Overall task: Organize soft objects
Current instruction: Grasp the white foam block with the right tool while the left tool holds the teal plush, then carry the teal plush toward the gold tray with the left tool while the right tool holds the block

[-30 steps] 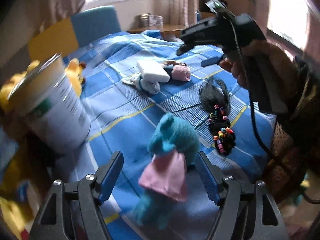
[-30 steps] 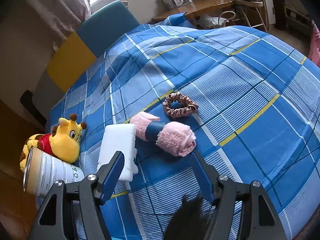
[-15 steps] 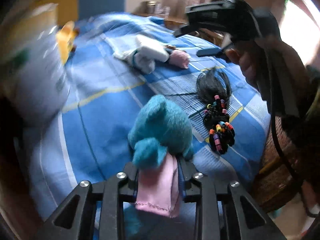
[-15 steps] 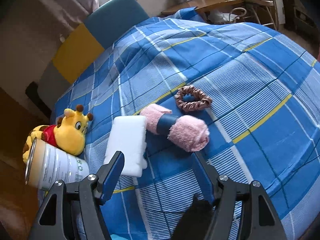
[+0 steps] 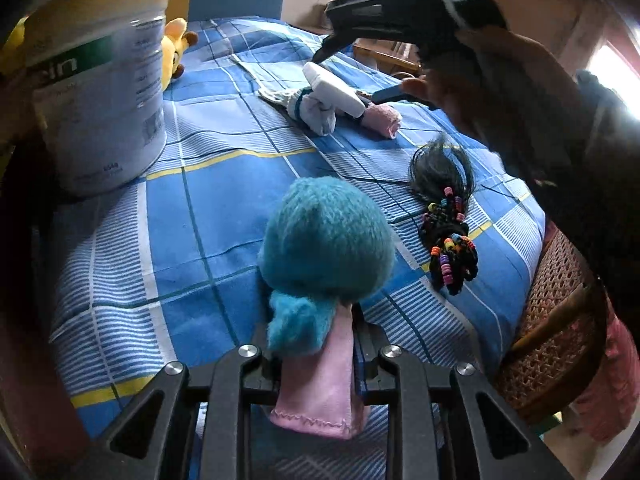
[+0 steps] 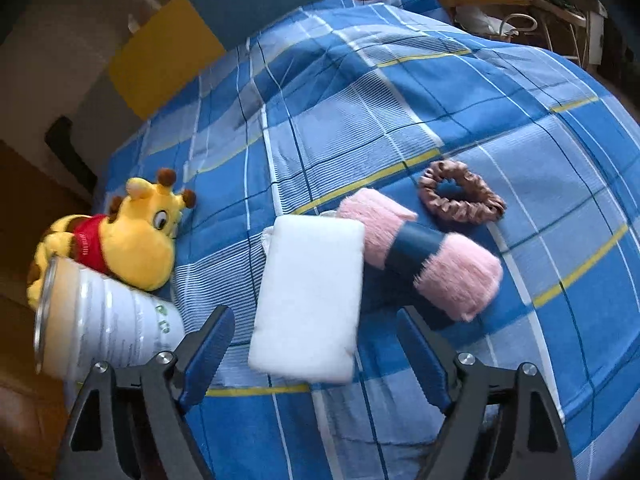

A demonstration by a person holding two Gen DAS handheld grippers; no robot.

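The left hand-held gripper (image 5: 316, 364) pinches the teal plush toy (image 5: 324, 240) by its pink dress near the bed's (image 5: 208, 200) near edge; carrying it to the tin can (image 5: 100, 92) seems next. Only the right view shows the right hand-held gripper (image 6: 316, 344) spread above the white sponge (image 6: 308, 296), plus the scrunchie (image 6: 460, 196).

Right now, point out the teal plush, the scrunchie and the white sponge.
teal plush (image 5: 326, 236): left wrist view, on its fuzzy head.
scrunchie (image 6: 460, 210): right wrist view, on its lower ruffled band.
white sponge (image 6: 310, 294): right wrist view, middle of its top face.
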